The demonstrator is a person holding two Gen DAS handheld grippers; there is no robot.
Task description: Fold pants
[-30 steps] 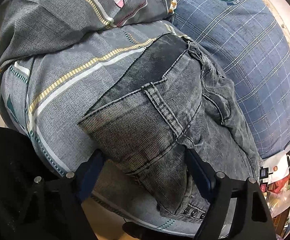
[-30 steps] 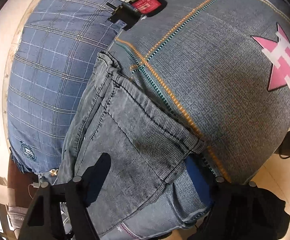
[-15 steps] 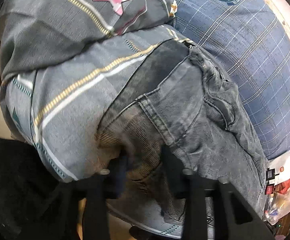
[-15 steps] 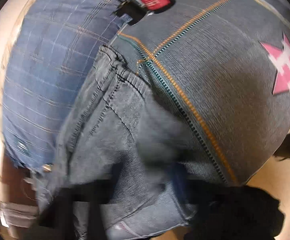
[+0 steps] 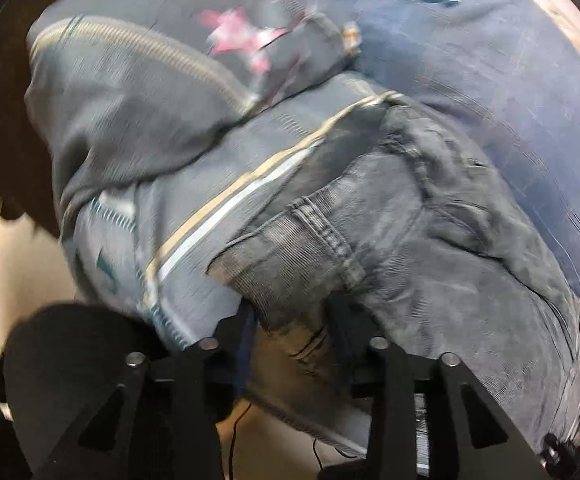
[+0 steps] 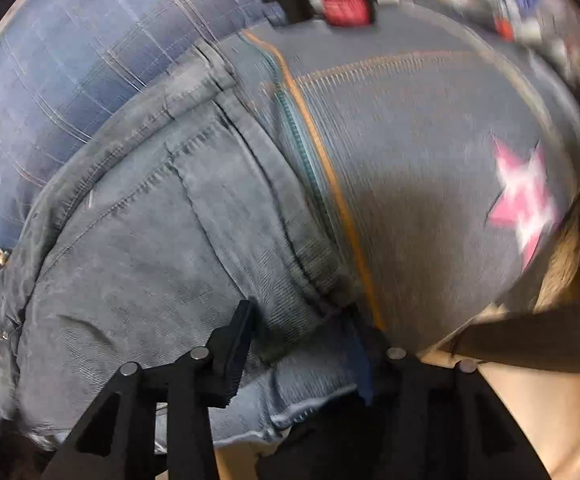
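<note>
Each camera rides on its own gripper and looks steeply down along the two fingers, very close to the bed. The left wrist view faces the grey jeans (image 5: 389, 248) with the striped cover (image 5: 138, 128) to its left; the right wrist view sees the same jeans (image 6: 162, 240) with that cover (image 6: 429, 160) to the right. Both views are motion-blurred.

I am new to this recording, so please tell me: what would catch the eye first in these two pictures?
First, the grey jeans lying folded on the grey striped bedding. Then the pink star printed at the bedding's right side in the right wrist view. The blue checked pillow lies beyond the jeans.
</note>
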